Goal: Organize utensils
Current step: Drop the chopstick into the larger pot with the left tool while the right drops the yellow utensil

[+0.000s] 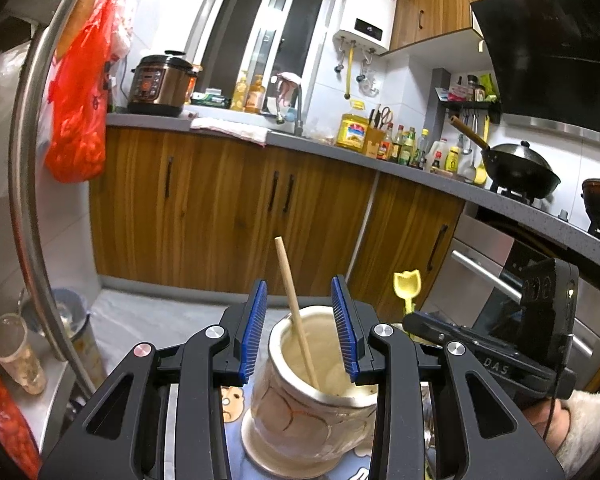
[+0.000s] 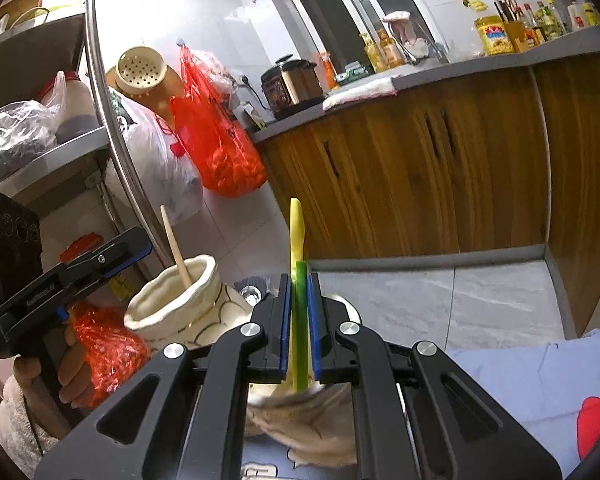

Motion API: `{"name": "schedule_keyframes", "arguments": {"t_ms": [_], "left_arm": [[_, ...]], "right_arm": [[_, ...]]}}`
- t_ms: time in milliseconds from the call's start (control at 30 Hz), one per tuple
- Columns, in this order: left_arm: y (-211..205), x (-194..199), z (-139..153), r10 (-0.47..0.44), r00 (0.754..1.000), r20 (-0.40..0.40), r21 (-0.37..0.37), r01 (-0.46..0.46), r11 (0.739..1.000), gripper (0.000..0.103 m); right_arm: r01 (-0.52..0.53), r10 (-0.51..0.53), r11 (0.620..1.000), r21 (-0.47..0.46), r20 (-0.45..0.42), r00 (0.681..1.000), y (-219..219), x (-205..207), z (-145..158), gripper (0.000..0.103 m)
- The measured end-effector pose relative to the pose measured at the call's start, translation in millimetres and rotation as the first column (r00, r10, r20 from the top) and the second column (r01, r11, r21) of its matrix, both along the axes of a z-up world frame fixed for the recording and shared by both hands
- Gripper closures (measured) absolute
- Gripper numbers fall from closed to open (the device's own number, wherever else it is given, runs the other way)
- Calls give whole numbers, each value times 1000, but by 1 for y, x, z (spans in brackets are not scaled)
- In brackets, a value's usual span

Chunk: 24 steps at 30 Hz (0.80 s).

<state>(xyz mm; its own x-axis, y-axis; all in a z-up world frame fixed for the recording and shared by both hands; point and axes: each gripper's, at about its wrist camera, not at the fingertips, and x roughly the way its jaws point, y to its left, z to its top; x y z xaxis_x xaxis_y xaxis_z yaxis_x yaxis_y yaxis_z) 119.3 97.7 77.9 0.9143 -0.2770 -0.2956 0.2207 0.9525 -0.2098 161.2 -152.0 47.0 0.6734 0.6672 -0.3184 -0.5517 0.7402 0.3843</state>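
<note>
A cream ceramic utensil jar [image 1: 312,396] stands on the table with a wooden stick [image 1: 294,304] leaning in it. My left gripper [image 1: 300,296] is open, its blue pads on either side of the jar's mouth, apart from the rim. My right gripper [image 2: 300,284] is shut on a yellow-green plastic utensil [image 2: 298,264] held upright, its yellow handle tip [image 1: 407,286] also showing in the left wrist view. The jar [image 2: 180,300] and stick [image 2: 176,248] sit to the left of the right gripper. The utensil's lower end is blurred over a beige object [image 2: 312,420].
A metal shelf rack [image 2: 100,92] with bags stands at left, a red bag [image 2: 216,152] hanging by it. Wooden cabinets [image 1: 220,204] and a cluttered counter run across the back. A patterned cloth [image 2: 540,380] covers the table at right. A bin [image 1: 72,320] stands on the floor.
</note>
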Motion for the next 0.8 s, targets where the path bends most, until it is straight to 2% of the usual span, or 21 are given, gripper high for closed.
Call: {"name": "schedule_keyframes", "arguments": {"t_ms": [67,133,233,300,333,433,533,600,700,800], "left_arm": [[1,-1,-1,2,1000,-4,-2,-2,1000,65],[1,-2,-1,5,1000,-7,-2,-5,1000,56],[-1,-8,2,16,1000,-6,10,-16,1000,46],[-4,-13,8,26,1000,-11,23,-26,999,38],[-5,-17,11,29,999,-12,25,-29,999,32],[-9,-34,25,38,999,-2,42,-38,998,22],[-16,-55,37,58,998,-4,78,-58,995,12],[-22,-67,41,68,998,-17,105,-66,992,10],[-33,-84,43,66,997,-44,122,-61,991,8],[-38,-98,41,72,995,-65,118,-64,991,6]], "right_arm": [[-1,0,1000,-13,-22,1000,-1,1,-1,95],[0,-1,1000,-20,-34,999,-2,0,-2,93],[17,-18,999,-49,-26,999,-1,-5,1,83],[29,-30,998,-52,-19,999,-4,-12,7,67],[35,-36,998,-49,-14,999,-6,-16,11,65],[57,-57,998,-37,3,998,-16,-37,30,55],[78,-77,996,-53,27,997,-23,-63,49,38],[79,-77,995,-58,45,996,-28,-82,59,23],[60,-57,997,-43,60,997,-35,-107,66,6],[82,-78,996,-39,80,994,-44,-128,69,5]]}}
